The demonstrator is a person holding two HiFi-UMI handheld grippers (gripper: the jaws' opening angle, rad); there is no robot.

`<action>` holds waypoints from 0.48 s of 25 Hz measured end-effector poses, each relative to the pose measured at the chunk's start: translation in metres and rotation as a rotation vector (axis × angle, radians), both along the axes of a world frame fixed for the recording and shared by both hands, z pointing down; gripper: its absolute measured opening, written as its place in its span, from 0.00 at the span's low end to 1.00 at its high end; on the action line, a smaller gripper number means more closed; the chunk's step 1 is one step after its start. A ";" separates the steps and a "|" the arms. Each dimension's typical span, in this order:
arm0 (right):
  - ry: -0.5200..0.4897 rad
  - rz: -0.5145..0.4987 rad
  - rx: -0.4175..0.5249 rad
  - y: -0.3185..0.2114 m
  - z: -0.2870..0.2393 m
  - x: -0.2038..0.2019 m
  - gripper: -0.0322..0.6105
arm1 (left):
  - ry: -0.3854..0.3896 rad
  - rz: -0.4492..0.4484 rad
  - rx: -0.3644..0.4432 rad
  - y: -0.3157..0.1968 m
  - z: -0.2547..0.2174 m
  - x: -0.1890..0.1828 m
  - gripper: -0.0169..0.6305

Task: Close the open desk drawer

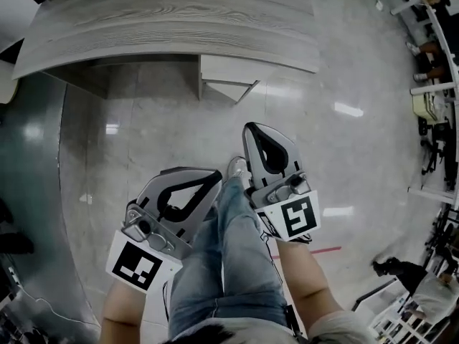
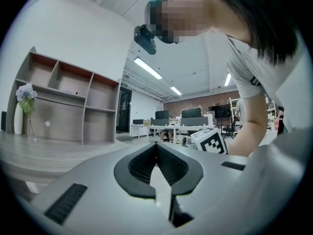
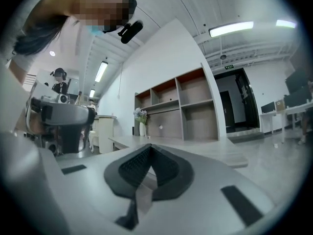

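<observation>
In the head view a grey wood-grain desk (image 1: 172, 20) spans the top. Below its front edge a white drawer (image 1: 228, 70) sticks out towards me. Both grippers hang well short of it, above the floor by my legs. The left gripper (image 1: 216, 173) is shut, its tips touching and nothing between them; it points up and to the right. My right gripper (image 1: 248, 127) is also shut and empty, its tip the nearer of the two to the drawer. In the gripper views the left gripper (image 2: 156, 144) and the right gripper (image 3: 148, 146) show their tips meeting. The desk top (image 3: 220, 153) lies beyond the right jaws.
My jeans leg (image 1: 229, 264) and shoe (image 1: 237, 168) are between the grippers. A shelf unit (image 2: 73, 102) and a vase of flowers (image 2: 25, 111) stand by the desk. Office chairs and racks (image 1: 430, 120) line the right side. A darker floor strip (image 1: 29, 192) runs along the left.
</observation>
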State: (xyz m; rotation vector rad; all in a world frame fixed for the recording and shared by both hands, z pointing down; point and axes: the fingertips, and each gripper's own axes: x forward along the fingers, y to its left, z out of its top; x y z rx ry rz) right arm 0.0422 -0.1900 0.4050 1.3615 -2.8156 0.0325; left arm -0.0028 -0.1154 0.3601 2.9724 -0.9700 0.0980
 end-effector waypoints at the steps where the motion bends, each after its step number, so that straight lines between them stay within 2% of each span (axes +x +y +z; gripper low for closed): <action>1: -0.002 -0.011 0.005 0.007 -0.011 -0.001 0.06 | 0.003 -0.003 0.004 0.002 -0.006 0.000 0.04; 12: -0.023 -0.133 0.023 0.080 -0.123 -0.009 0.06 | -0.016 -0.016 0.046 0.022 -0.073 0.007 0.04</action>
